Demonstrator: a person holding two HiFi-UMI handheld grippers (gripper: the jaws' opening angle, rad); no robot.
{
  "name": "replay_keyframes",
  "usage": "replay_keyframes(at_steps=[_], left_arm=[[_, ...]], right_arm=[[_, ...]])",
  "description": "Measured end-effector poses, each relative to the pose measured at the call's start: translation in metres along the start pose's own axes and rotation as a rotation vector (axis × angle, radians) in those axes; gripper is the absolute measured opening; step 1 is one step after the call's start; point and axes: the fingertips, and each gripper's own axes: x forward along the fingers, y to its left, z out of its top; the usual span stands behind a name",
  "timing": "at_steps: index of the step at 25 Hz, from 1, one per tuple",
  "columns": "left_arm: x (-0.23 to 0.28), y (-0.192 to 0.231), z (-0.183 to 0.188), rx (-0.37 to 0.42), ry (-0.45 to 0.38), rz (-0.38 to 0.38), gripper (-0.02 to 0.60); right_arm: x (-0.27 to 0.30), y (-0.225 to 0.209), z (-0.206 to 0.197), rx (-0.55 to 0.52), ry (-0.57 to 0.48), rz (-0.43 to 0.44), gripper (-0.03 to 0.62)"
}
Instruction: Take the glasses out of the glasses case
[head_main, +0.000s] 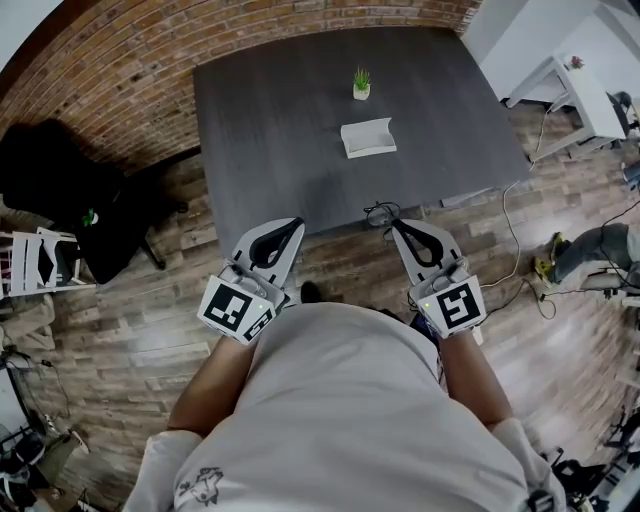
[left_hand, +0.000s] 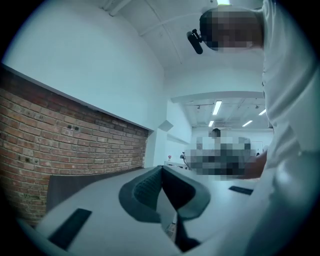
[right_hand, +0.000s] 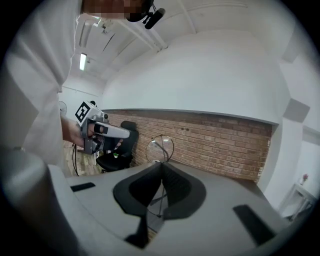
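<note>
The white glasses case (head_main: 368, 137) lies open on the dark grey table (head_main: 270, 130), near its middle. My right gripper (head_main: 393, 224) hangs just off the table's near edge, shut on the thin dark-framed glasses (head_main: 382, 212). In the right gripper view one round lens of the glasses (right_hand: 160, 148) stands up above the shut jaws of the right gripper (right_hand: 161, 164). My left gripper (head_main: 296, 226) sits level beside it at the near edge, jaws together with nothing between them. The left gripper (left_hand: 161, 168) looks the same in its own view.
A small potted plant (head_main: 361, 84) stands behind the case. A black office chair (head_main: 70, 190) and a white chair (head_main: 40, 262) are on the left. A white desk (head_main: 575, 95) stands at the far right, with cables (head_main: 520, 280) on the wooden floor.
</note>
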Motion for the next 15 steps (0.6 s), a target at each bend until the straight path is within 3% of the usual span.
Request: replay_keyframes(at_steps=[15], left_arm=[[0.036, -0.123, -0.012, 0.014, 0.020, 0.015, 0.011]], right_arm=[[-0.126, -0.021, -0.030, 0.016, -0.024, 0.025, 0.014]])
